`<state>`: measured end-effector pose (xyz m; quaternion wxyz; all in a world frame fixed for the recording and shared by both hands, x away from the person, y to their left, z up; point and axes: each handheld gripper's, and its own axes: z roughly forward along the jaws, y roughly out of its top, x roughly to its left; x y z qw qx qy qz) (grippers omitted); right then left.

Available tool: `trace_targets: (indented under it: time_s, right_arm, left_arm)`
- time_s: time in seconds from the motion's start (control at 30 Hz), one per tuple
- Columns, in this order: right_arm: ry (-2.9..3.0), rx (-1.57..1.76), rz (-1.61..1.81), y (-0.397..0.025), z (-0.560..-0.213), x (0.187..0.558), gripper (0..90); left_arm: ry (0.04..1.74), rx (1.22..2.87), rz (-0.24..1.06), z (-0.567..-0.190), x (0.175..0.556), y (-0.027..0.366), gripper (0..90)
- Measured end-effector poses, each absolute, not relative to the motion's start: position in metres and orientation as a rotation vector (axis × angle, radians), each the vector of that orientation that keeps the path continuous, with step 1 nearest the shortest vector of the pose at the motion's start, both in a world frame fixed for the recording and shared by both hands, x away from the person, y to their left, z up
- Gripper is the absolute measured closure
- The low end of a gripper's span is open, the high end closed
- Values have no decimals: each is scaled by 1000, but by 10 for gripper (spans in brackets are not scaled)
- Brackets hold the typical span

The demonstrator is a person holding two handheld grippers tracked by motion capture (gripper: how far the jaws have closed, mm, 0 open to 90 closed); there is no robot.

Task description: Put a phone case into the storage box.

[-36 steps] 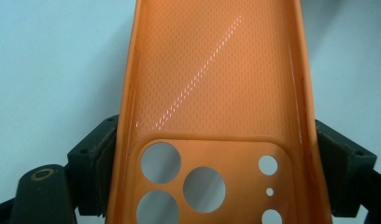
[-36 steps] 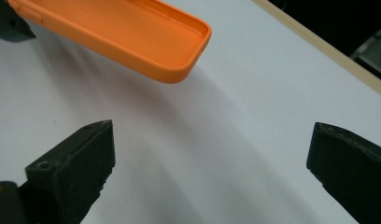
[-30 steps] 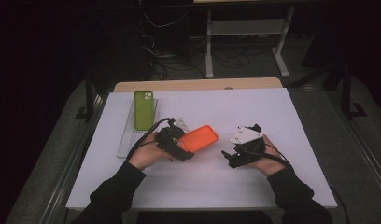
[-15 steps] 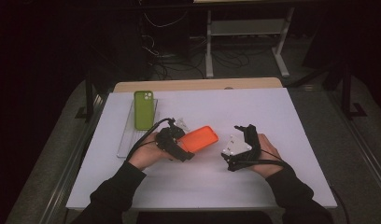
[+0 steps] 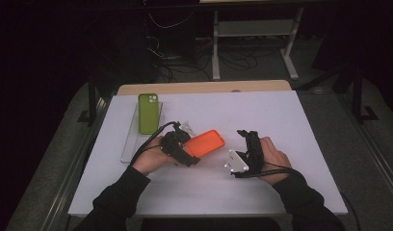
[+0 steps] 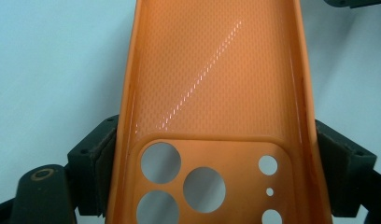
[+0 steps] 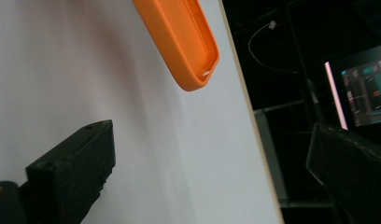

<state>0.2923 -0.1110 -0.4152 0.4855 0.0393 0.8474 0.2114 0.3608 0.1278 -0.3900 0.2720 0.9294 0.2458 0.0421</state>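
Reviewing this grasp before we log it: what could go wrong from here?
1. The left gripper pinches the orange case only at its camera-hole end, so the soft shell might flex and slip out.
2. The right gripper is open beside the case's free end; closing in off-line could knock it loose.
3. The green phone lies near the left arm's cable and could get dragged.

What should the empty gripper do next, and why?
Probably move the right gripper toward the free end of the orange phone case. Its jaws stand open with nothing between them, while the left gripper already clamps the case's camera-hole end.
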Motion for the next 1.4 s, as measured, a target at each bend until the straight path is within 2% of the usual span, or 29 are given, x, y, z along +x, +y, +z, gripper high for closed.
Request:
trace_targets:
  time_s: [0.93,1.13,1.3,1.4]
  right_arm:
    - [1930,-122,437,-81,-425,286,9]
    - [1897,-163,426,-72,-425,286,57]
    - [1869,-183,414,-67,-427,286,144]
    - [1868,-192,398,-66,-427,284,228]
  left_arm:
    - [586,2541,85,-380,359,113,162]
    - [597,2534,81,-380,359,114,162]
    - [609,2515,79,-380,359,113,162]
    - [597,2523,83,-379,359,114,162]
